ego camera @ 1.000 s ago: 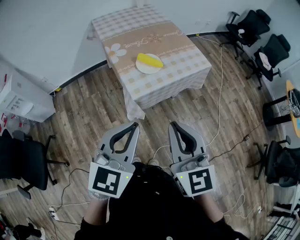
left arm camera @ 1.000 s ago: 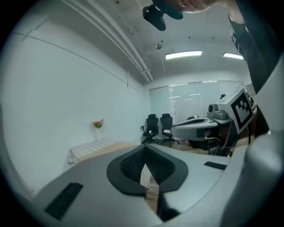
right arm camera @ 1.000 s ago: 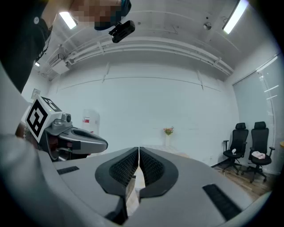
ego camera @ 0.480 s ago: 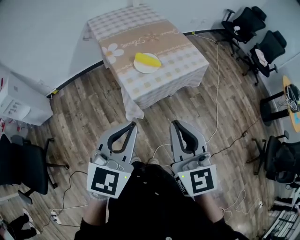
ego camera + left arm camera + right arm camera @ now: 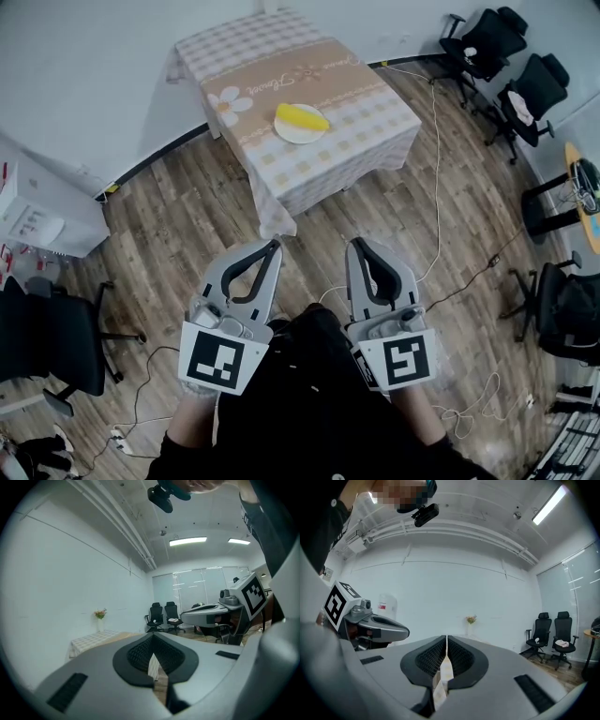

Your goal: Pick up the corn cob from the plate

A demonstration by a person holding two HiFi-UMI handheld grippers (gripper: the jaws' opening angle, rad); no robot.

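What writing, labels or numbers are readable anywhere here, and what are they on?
Nothing can be read outright.
On the tablecloth: cursive script along the beige band, too small to read.
On the left gripper and right gripper: black-and-white square patterns on their cubes, no words.
On the white container: a red label, too blurred to read.
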